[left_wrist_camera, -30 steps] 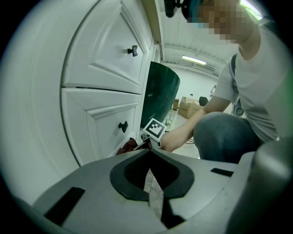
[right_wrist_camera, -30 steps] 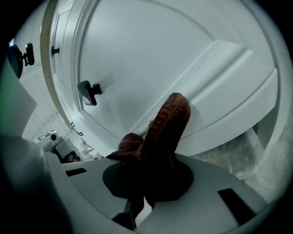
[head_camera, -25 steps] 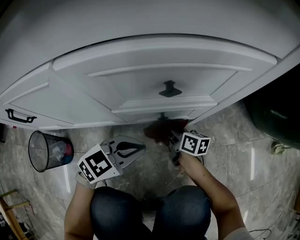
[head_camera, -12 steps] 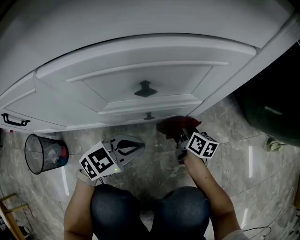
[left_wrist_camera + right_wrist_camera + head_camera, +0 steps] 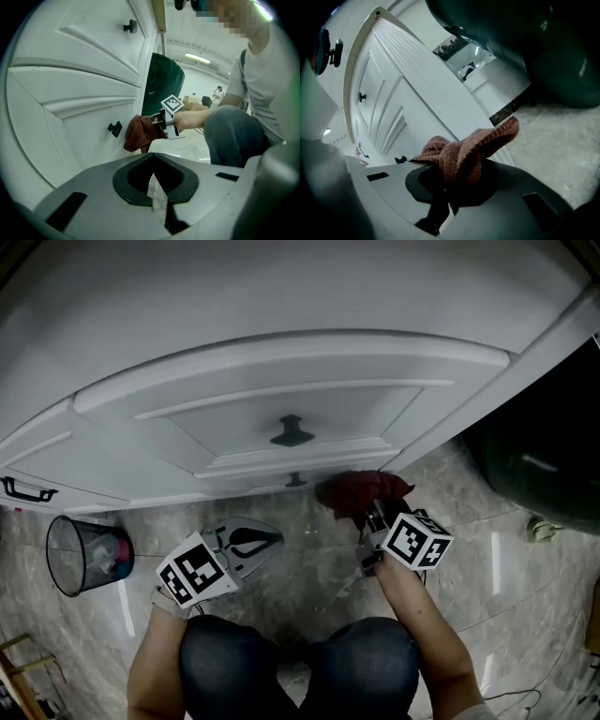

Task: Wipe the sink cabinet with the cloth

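The person crouches low in front of the white sink cabinet (image 5: 281, 381), probably so both grippers can reach its bottom part. The right gripper (image 5: 370, 512) points at the cabinet because it has the wiping job. Its jaws are pinched tight on the red-brown cloth (image 5: 356, 491), and the cloth bunches out past the tips. The cloth sits low on the cabinet, close to its right corner and beside the small lower knob (image 5: 295, 480). It looks to be touching the white front there.

The left gripper (image 5: 258, 542) hangs back over the grey floor (image 5: 309, 568), out of the way. Its jaws are pressed together with nothing in between them. A wire bin (image 5: 82, 556) stands far off to the left.
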The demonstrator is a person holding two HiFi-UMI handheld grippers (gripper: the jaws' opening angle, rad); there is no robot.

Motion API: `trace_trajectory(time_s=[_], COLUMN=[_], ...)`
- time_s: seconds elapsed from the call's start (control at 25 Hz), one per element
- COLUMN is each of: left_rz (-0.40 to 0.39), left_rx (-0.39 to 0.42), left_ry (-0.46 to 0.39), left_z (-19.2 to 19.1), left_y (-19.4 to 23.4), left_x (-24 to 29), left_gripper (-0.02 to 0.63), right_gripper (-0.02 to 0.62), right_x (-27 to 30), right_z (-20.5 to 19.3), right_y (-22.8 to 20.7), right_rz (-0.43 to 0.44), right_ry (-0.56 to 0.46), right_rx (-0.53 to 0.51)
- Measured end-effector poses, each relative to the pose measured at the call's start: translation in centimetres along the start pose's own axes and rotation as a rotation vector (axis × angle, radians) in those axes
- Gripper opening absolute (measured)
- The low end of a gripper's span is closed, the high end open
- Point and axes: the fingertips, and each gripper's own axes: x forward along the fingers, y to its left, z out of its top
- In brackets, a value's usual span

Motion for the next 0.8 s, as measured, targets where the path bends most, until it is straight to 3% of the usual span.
trace_trajectory(time_s=[0.24, 0.44, 0.56, 0.8], left_rz=[-0.014, 0.071, 0.122, 0.119], left_rx=[-0.03, -0.052, -0.061, -0.091], left_ry=[-0.053, -0.076, -0.103, -0.194], left_z=[0.9, 2.1, 4.7, 10.1], left_y=[-0.7, -0.7, -0.9, -2.7], left_x=[-0.8, -2.9, -3.9, -5.0], left_gripper=[0.009, 0.009, 0.009, 0.009], right_gripper=[0.057, 0.057, 0.058, 0.058], right_x=[-2.0, -3.3, -3.8, -5.1], right_z=[4.3, 7.8, 8.6, 9.5], right_y=[4.2, 8.4, 10.4, 13.1], right_rz=[0.045, 0.062, 0.067, 0.056], right_ry=[-0.055, -0.118, -0.123, -0.132], right_rx=[-0.067, -0.124, -0.151, -0.178])
